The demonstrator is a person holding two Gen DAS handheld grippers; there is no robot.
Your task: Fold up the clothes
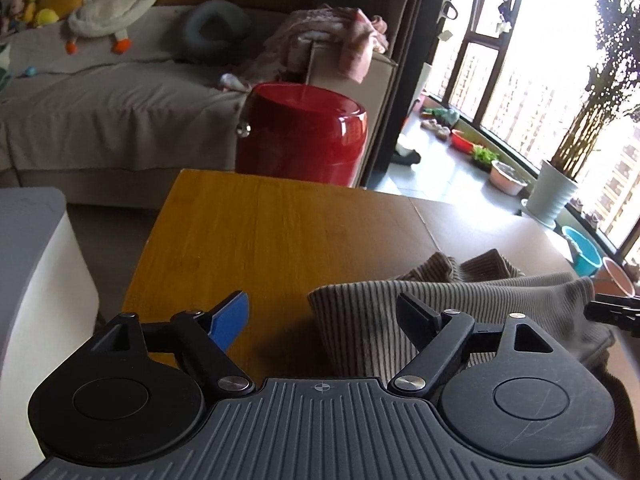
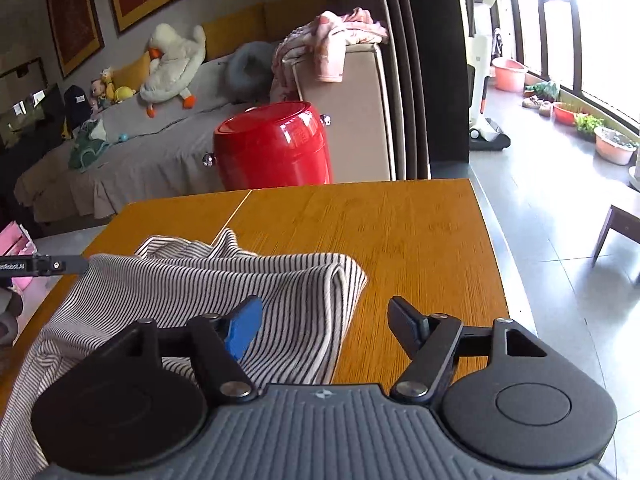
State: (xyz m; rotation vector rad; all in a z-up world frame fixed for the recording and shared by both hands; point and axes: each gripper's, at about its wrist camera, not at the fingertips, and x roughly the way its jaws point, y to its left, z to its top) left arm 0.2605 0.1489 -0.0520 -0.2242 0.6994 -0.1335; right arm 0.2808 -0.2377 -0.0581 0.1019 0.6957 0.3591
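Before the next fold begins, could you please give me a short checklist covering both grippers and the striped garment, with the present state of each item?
1. Left gripper open and holding nothing: ok.
2. Right gripper open and holding nothing: ok.
3. Striped garment resting on the wooden table: ok for the part in view; its near end runs out of frame, cannot tell.
4. Garment lying flat: not ok, the far side is bunched and the right edge is doubled over.
5. Bare table beyond and beside the garment to fold onto: ok.
6. Each gripper at one side edge of the garment: ok.
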